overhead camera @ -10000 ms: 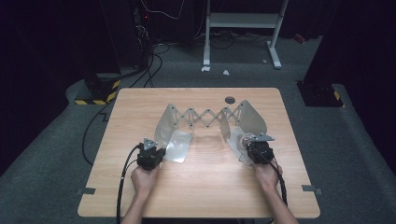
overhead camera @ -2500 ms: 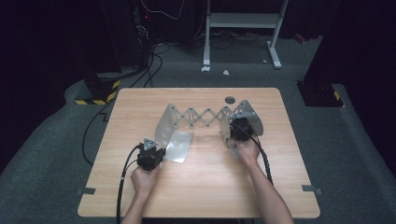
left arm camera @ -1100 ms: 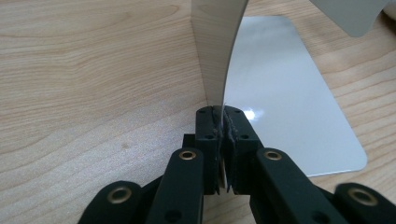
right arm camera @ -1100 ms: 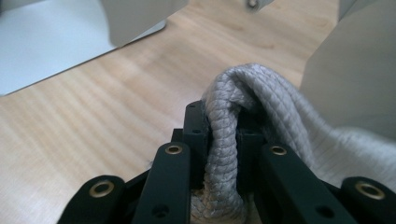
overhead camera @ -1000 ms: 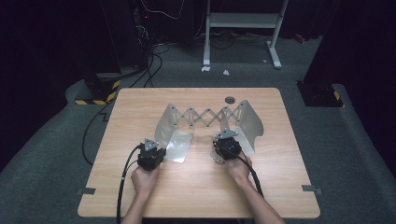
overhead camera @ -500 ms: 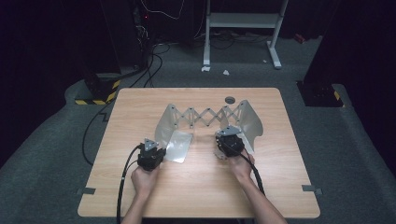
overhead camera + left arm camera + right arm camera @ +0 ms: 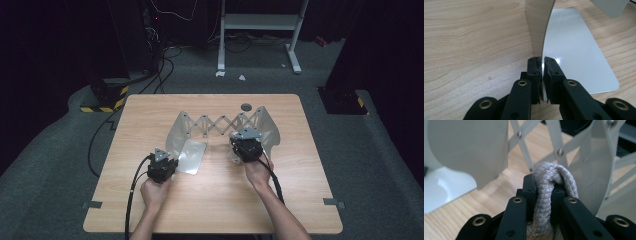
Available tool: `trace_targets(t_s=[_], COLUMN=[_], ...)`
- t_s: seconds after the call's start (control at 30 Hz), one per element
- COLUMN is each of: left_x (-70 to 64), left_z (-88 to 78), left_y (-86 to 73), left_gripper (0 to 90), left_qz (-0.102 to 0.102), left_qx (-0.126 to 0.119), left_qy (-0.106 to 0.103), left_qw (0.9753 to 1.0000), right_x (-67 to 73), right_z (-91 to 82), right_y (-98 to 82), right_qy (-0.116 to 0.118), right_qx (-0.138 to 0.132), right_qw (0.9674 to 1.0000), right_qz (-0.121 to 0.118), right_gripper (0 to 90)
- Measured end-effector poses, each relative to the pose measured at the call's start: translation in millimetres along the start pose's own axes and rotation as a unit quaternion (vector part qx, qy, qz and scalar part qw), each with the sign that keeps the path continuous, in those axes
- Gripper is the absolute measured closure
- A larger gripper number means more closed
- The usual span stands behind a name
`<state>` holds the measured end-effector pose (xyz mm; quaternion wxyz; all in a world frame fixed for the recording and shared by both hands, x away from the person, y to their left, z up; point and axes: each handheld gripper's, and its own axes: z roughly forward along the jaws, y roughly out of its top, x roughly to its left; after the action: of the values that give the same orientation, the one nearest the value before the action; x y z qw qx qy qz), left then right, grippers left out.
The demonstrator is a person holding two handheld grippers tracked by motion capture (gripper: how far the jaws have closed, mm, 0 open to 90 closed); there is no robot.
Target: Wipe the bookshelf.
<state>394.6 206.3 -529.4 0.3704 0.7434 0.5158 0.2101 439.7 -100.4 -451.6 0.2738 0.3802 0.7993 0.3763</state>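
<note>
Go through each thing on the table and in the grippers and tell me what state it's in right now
Grey metal folding rack with scissor lattice: stretched open, standing on the table.
Rack's left end plate: upright, pinched at its lower edge by the left gripper.
Flat glossy foot plate: lying flat on the wood.
Grey braided rope: looped over, clamped in the right gripper.
Small dark round disc: lying loose behind the rack.

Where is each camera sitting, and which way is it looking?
High view: above the person's side, looking forward and down on the wooden table and metal rack; forearms, left gripper and right gripper show.
Left gripper view: rides that gripper, looking along its jaws clamped on the rack's upright plate.
Right gripper view: rides that gripper, looking along jaws holding a grey rope.
Shared: the rack and tabletop appear in all three.
</note>
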Motion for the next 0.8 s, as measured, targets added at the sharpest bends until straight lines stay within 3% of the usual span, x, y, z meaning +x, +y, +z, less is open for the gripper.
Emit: trace_targets(t_s=[0.17, 0.43, 0.53, 0.8], left_x=[-0.2, -0.6, -0.6, -0.2], left_z=[0.1, 0.3, 0.4, 0.2], left_y=[0.1, 0.4, 0.4, 0.4], left_gripper=[81.8, 80.7, 80.7, 81.1], left_qz=[0.001, 0.003, 0.003, 0.003], left_qx=[0.0, 0.001, 0.001, 0.001], left_qy=[0.0, 0.001, 0.001, 0.001], left_qw=[1.0, 1.0, 1.0, 1.0], right_x=[-3.2, -13.4, -13.8, -7.7], right_z=[-1.3, 0.0, 3.9, 5.4], right_y=[16.8, 36.9, 35.7, 27.4], right_qy=[-0.009, -0.014, -0.012, -0.029], right_qx=[-0.009, -0.016, -0.012, -0.023], right_qw=[0.9999, 0.9997, 0.9998, 0.9993], right_qz=[-0.004, 0.008, 0.014, -0.005], right_gripper=[80.2, 80.2, 80.3, 80.3])
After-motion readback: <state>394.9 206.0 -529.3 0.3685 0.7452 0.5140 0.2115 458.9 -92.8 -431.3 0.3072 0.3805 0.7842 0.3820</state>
